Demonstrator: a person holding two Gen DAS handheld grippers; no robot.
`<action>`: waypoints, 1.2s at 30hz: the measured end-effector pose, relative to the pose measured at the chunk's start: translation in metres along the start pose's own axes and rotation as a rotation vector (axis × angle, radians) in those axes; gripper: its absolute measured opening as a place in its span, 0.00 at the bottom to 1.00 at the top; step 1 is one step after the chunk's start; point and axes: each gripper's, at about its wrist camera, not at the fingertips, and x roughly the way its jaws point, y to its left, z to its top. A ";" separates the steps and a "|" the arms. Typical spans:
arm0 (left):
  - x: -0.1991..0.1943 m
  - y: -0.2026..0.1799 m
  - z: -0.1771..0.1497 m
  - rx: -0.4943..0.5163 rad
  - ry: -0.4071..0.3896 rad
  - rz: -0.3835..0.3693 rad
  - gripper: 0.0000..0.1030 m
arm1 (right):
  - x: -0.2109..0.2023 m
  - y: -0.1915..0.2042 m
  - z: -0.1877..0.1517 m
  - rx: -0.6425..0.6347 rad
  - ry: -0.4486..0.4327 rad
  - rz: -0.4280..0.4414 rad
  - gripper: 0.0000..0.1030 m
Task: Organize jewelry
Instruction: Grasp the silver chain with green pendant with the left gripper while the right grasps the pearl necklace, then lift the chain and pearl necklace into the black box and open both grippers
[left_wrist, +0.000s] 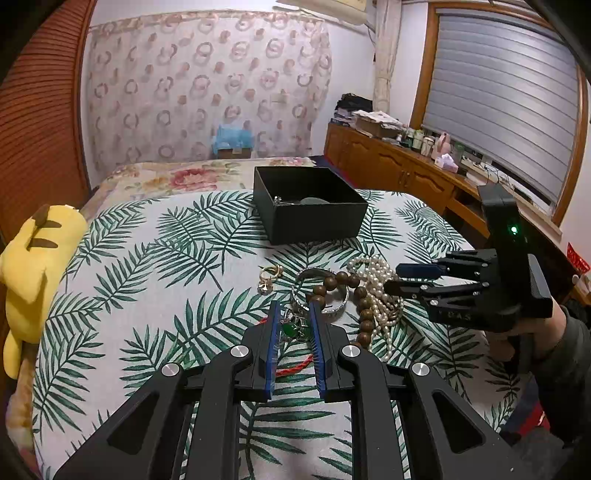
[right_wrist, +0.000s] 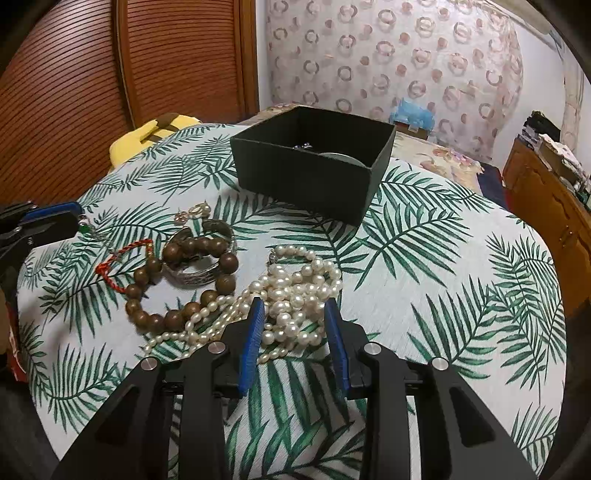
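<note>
A black open box (left_wrist: 314, 216) (right_wrist: 306, 173) stands on the palm-leaf cloth and holds a few pieces. Before it lie gold earrings (left_wrist: 269, 277) (right_wrist: 194, 213), a silver bangle (left_wrist: 334, 308) (right_wrist: 199, 275), a brown wooden bead bracelet (left_wrist: 360, 306) (right_wrist: 177, 288), a red cord (left_wrist: 293, 367) (right_wrist: 123, 262) and a pearl necklace (left_wrist: 380, 291) (right_wrist: 295, 295). My left gripper (left_wrist: 294, 306) (right_wrist: 79, 218) is open, its fingers either side of a green-stone pendant (left_wrist: 291, 329) (right_wrist: 85, 228). My right gripper (right_wrist: 295, 306) (left_wrist: 393, 277) is open over the pearls.
A yellow plush toy (left_wrist: 33, 269) (right_wrist: 147, 136) lies at the table's left edge. A bed with a floral cover (left_wrist: 192, 177) is behind the table. A wooden cabinet (left_wrist: 402, 166) with clutter runs along the right wall under the window.
</note>
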 end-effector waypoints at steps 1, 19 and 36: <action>0.000 0.000 0.000 0.000 0.000 0.000 0.14 | 0.002 0.000 0.000 -0.009 0.005 -0.015 0.35; 0.000 -0.004 0.014 0.017 -0.024 -0.004 0.14 | -0.042 -0.015 0.022 0.003 -0.129 -0.029 0.08; 0.001 -0.004 0.062 0.051 -0.083 -0.045 0.14 | -0.116 -0.016 0.092 -0.058 -0.323 -0.062 0.08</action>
